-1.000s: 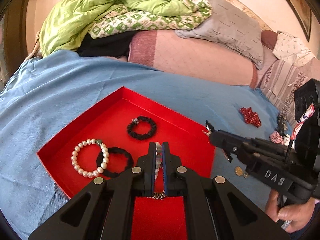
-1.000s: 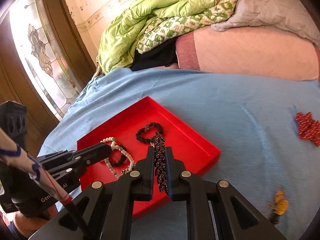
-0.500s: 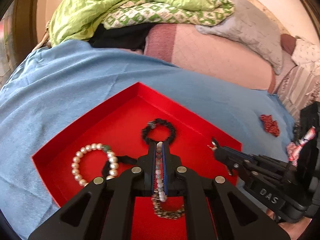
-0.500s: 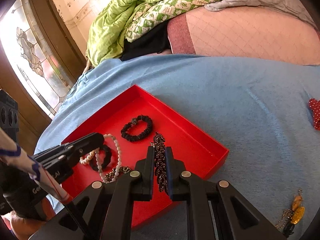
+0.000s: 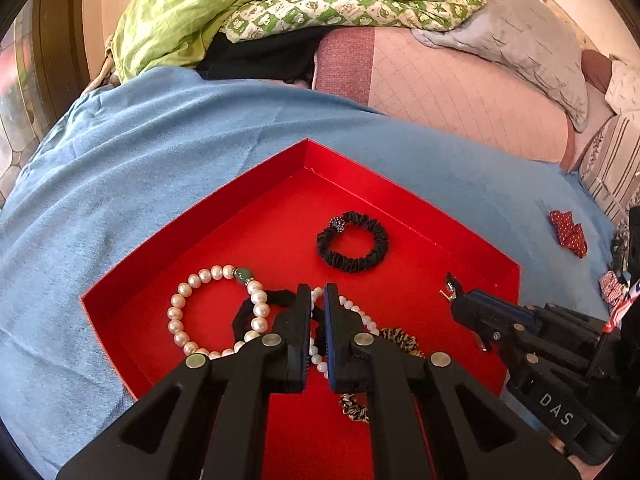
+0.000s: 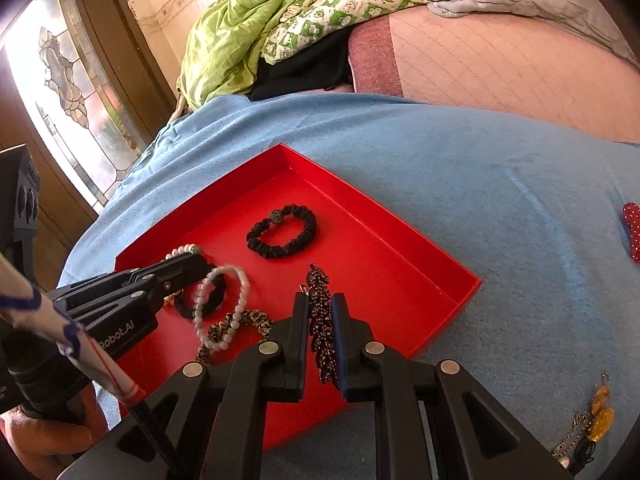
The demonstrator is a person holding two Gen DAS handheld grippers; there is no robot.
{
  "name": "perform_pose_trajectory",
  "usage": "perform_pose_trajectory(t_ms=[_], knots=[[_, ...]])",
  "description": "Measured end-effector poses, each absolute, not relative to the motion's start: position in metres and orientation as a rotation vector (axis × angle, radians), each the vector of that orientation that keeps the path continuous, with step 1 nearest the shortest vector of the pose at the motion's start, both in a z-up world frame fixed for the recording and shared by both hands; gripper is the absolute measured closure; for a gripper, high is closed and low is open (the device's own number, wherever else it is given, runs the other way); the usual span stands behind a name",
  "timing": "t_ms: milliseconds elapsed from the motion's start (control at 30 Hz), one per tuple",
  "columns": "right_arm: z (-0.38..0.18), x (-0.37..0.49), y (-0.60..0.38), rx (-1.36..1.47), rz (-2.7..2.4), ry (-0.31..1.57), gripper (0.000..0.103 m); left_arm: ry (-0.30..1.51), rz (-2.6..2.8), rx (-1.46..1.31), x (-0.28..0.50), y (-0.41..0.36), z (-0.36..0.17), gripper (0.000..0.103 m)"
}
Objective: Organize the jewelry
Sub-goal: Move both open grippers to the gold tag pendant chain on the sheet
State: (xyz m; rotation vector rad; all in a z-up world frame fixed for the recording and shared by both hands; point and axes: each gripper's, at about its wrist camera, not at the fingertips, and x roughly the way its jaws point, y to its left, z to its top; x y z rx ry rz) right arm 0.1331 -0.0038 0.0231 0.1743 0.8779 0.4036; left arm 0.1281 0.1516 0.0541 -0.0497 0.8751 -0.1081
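Left claw (image 5: 317,300) clamps a limp, slippery white pearl strand (image 6: 218,312) over the red tray's (image 5: 192,236) near edge; right claw (image 6: 320,312) pinches a light, floppy dark beaded tassel (image 6: 322,332) mid-length.

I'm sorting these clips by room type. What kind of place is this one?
Most likely a bedroom in a home: a crumpled green comforter and a grey pillow are piled behind a blue bedspread, with a stained-glass window to one side.

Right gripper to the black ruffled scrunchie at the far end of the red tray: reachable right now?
Probably not yet: the right gripper is shut on a dark beaded earring. The black ruffled scrunchie lies unobstructed in the red tray.
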Motion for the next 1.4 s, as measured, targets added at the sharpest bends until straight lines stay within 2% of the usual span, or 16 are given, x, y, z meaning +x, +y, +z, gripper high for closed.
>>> perform_pose_trajectory(t_ms=[33,67,100,433,700,1100,1400], knots=[[0.023,0.133,-0.004,0.176,0.403,0.881,0.088,0.872,-0.106,-0.047,0.127,0.152,0.055,0.086],[0.023,0.133,-0.004,0.180,0.401,0.882,0.087,0.867,-0.101,-0.047,0.127,0.152,0.056,0.075],[0.023,0.133,-0.005,0.181,0.401,0.882,0.087,0.859,-0.096,-0.048,0.126,0.153,0.057,0.069],[0.060,0.123,-0.047,0.261,0.369,0.790,0.087,0.795,-0.104,-0.084,0.118,0.148,0.077,0.069],[0.073,0.111,-0.115,0.352,0.266,0.807,0.087,0.789,-0.230,0.019,0.105,0.092,0.082,0.068],[0.068,0.096,-0.161,0.348,0.206,0.858,0.087,0.806,-0.376,0.099,0.089,0.031,0.074,0.068],[0.042,0.081,-0.203,0.336,0.151,0.934,0.086,0.937,-0.563,0.135,0.078,-0.028,0.041,0.068]])
